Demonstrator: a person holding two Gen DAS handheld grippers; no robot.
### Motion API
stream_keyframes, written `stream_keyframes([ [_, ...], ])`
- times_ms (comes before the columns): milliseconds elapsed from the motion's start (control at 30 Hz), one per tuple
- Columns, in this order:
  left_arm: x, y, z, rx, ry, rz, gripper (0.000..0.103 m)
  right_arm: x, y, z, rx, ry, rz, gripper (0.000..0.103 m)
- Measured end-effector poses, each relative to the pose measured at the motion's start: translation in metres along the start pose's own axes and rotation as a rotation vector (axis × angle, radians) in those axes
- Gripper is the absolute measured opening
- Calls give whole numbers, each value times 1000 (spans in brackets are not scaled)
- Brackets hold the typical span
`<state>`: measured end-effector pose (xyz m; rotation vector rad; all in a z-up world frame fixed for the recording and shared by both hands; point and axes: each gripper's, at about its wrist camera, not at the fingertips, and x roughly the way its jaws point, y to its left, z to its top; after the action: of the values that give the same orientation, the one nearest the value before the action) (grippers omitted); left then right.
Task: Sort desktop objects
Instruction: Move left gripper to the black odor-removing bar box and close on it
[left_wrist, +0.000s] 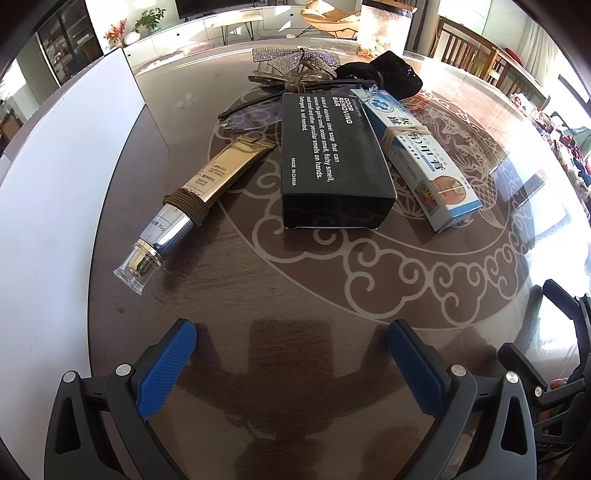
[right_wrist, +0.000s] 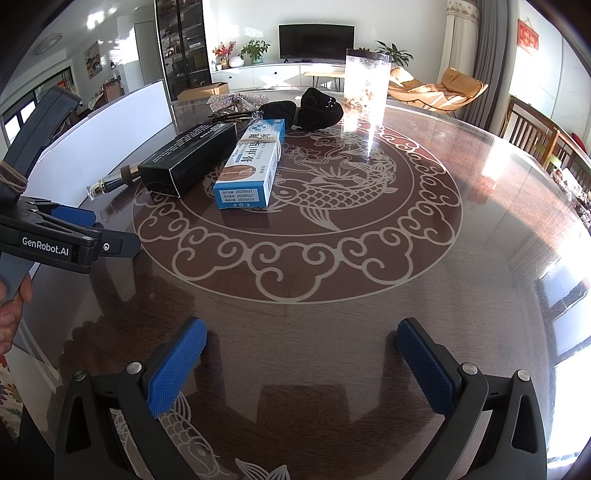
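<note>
- My left gripper (left_wrist: 291, 365) hangs low over the dark table (left_wrist: 314, 295), its 2 blue pads (left_wrist: 168, 369) spread wide apart with nothing between them.
- My right gripper (right_wrist: 301, 363) is just as wide, empty, above the table's pale scroll-and-fish inlay (right_wrist: 332, 192).
- The black box (left_wrist: 332, 162) lies flat ahead of my left gripper, white print facing up.
- The blue-and-white carton (left_wrist: 417, 155), with a band around its middle, leans against the black box's right side.
- The gold tube (left_wrist: 192, 199) lies left of the black box, apart from it, brown cord wound around its neck and its clear cap toward me.
- Behind the boxes sit a bunch of keys (left_wrist: 291, 79) with a sparkly bow (left_wrist: 291, 57), a black cable (left_wrist: 251, 105) and a black glossy lump (left_wrist: 391, 77) I cannot identify.
- A white board (left_wrist: 74, 177) stands along the table's left edge.
- A tall clear container (right_wrist: 367, 79) stands at the far side in sunlight.
</note>
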<state>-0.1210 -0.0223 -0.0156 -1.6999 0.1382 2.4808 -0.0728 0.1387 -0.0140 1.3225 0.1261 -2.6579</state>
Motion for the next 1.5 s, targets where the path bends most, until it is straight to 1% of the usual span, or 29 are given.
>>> stream_keyframes([
  [233,-3,6,-4,-9,-3,3,103,0,0,0,0,0,0,103],
  [467,-2,12,-1,-12,7,4,103,0,0,0,0,0,0,103],
  [533,-1,18,4,-23,11,-2,103,0,0,0,0,0,1,103],
  [700,-3,32,13,-70,15,-49,103,0,0,0,0,0,0,103],
  [800,0,41,21,-87,21,-65,103,0,0,0,0,-1,1,103],
  [967,1,51,35,-69,28,-70,103,0,0,0,0,-1,0,103],
  [1100,-3,50,47,-59,8,-77,103,0,0,0,1,-1,1,103],
  [1233,-8,57,48,-70,6,-94,103,0,0,0,0,-1,0,103],
  [1367,-8,66,56,-82,9,-91,103,0,0,0,1,-1,1,103],
  [1400,-12,58,54,-86,12,-87,103,0,0,0,0,-1,1,103],
  [1500,-10,61,50,-89,18,-91,103,0,0,0,1,-1,1,103],
])
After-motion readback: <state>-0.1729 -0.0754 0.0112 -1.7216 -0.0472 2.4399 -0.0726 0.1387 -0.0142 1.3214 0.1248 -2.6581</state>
